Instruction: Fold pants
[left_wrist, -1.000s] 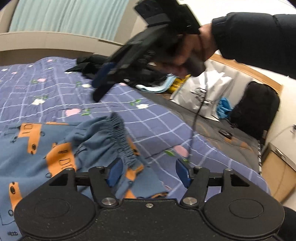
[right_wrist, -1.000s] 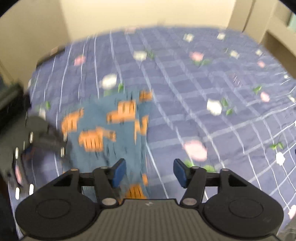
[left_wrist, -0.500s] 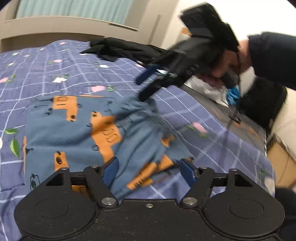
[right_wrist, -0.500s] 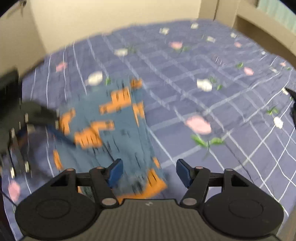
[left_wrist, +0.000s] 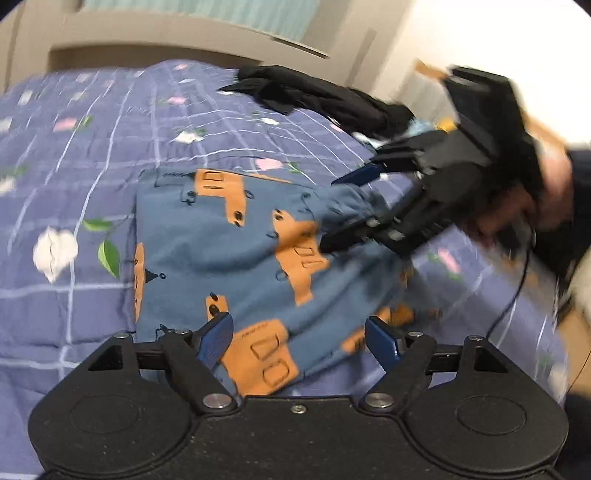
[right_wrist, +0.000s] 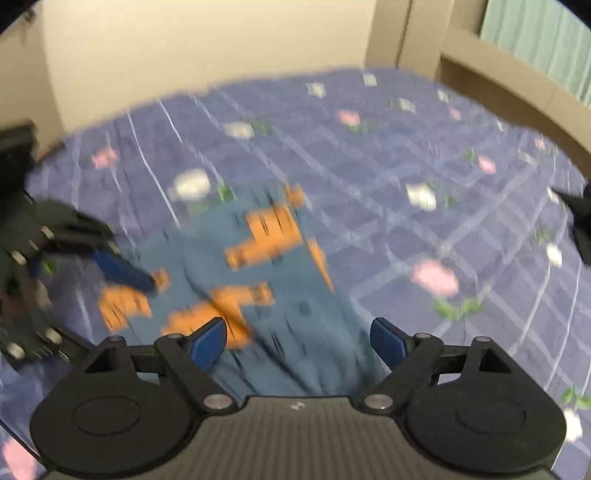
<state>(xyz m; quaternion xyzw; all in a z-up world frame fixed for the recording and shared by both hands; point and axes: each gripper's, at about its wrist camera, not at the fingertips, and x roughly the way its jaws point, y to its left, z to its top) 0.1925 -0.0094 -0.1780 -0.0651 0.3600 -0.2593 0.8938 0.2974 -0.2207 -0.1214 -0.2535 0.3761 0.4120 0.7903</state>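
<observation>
The blue cotton pants with orange prints (left_wrist: 229, 254) lie folded on the purple checked bed cover (left_wrist: 85, 158). Over the pants, the left gripper (left_wrist: 299, 338) and right gripper (right_wrist: 298, 339) hover with opening jaws, gripping nothing.

item: pants (left_wrist: 229, 240), small, blue cloth with orange vehicle prints
state: folded into a compact, roughly rectangular bundle; left part flat, right part rumpled and bunched
pose: lying flat on the bedspread (left_wrist: 92, 155)
place: near the bed's near edge, toward its right side; bare bedspread to the left and beyond
detail: right wrist view too blurred for the prints
</observation>
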